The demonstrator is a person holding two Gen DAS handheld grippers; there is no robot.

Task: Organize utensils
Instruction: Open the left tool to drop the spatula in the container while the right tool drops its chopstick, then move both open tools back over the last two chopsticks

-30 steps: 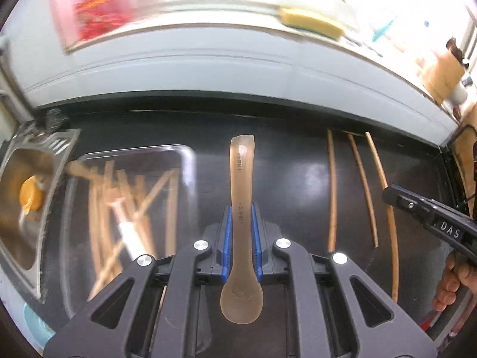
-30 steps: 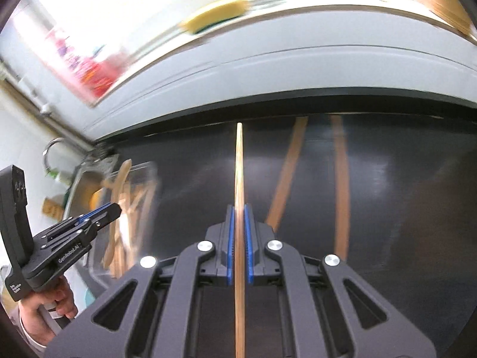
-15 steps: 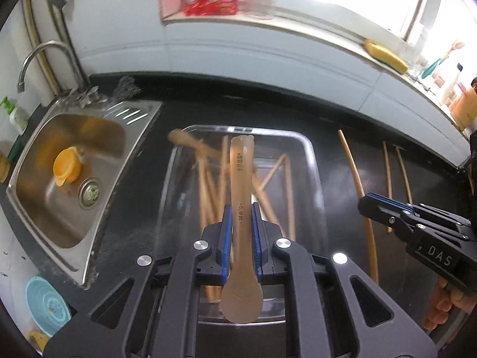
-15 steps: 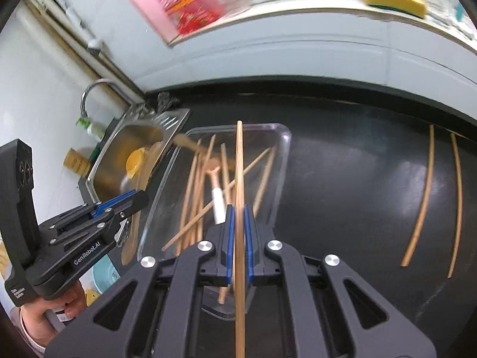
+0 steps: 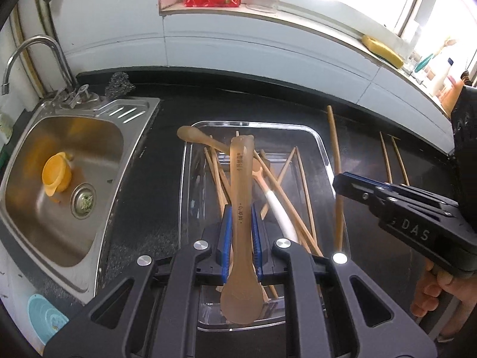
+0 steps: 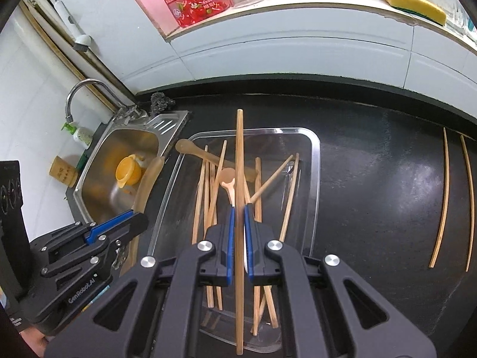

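Black counter [image 6: 372, 185]; steel sink [image 5: 59, 161] at left. Clear tray [image 5: 323, 161] right of sink, holding jumbled chopsticks and spoons. Left gripper [image 5: 241, 223] clamped on a tan spoon [image 5: 241, 197], held above the tray. Right gripper [image 6: 239, 223] clamped on a chopstick [image 6: 239, 155], also above the tray. Two chopsticks [image 6: 442, 205] lie far right on counter.

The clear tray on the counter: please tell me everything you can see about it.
The clear tray is a rectangular, see-through container with rounded corners and a raised rim; it looks like plastic. It lies flat on the black counter, just right of the steel sink. Inside, many wooden chopsticks lie crossed in a loose pile with a white-handled wooden spoon. A tan spoon leans over its far left corner.
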